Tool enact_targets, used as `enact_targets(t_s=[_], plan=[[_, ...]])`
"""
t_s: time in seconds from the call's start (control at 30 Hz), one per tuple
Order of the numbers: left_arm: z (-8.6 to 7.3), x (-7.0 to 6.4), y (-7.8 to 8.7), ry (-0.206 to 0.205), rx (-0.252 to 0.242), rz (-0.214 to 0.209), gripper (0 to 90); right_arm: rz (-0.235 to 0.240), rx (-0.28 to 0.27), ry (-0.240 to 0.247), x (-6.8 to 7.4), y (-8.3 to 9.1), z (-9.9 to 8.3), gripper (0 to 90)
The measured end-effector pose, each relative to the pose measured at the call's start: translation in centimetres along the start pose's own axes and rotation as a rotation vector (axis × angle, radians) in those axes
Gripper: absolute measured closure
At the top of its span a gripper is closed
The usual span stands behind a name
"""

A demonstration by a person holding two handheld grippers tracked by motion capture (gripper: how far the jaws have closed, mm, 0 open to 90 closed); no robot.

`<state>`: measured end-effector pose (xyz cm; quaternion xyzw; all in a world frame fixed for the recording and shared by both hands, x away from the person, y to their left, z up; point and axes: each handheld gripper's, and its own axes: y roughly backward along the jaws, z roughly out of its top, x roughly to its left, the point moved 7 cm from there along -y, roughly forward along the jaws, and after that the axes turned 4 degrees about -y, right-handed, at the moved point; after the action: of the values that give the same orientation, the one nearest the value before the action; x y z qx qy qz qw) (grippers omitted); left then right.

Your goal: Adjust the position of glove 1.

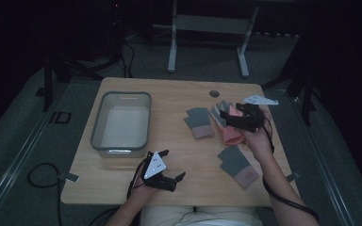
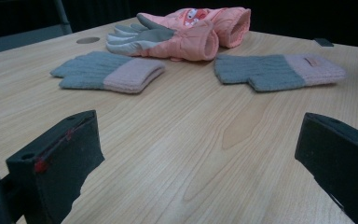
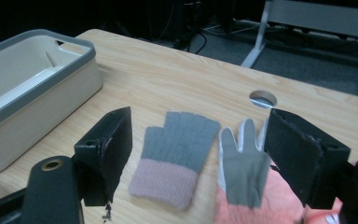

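Wooden table | right gripper jaws apart over pink glove | left gripper jaws apart

Pink padded glove, grey palm up, lying flat between 2 flat grey-and-pink knit gloves.

knit gloves, matt wood table
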<state>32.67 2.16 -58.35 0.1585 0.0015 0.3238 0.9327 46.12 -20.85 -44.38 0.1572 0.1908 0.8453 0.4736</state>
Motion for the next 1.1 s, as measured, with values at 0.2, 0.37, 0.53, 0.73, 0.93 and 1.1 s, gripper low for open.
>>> enact_targets(t_s=[0.2, 0.37, 0.53, 0.73, 0.93, 1.1], plan=[[0.0, 0.0, 0.0, 0.003, -0.002, 0.0, 0.0, 0.023, 0.023, 0.028, 0.8, -1.9, 0.1, 27.3], [0.0, 0.0, 0.0, -0.003, 0.001, 0.001, 0.0, 0.039, 0.074, 0.042, 1.3, -4.3, -0.3, 32.5], [0.0, 0.1, 0.0, 0.01, -0.001, -0.005, 0.0, 0.045, 0.112, 0.031, 1.4, -6.1, -0.6, 35.6], [0.0, 0.1, 0.0, 0.013, 0.0, -0.009, 0.0, 0.034, 0.171, 0.046, 1.2, -8.3, -1.2, 37.5], [0.0, 0.1, 0.0, 0.008, 0.0, -0.01, 0.0, 0.035, 0.243, 0.038, 0.9, -10.5, -2.4, 42.8], [0.0, 0.1, 0.0, 0.009, 0.0, -0.009, 0.0, 0.066, 0.296, 0.02, 1.0, -12.3, -3.4, 51.0]])
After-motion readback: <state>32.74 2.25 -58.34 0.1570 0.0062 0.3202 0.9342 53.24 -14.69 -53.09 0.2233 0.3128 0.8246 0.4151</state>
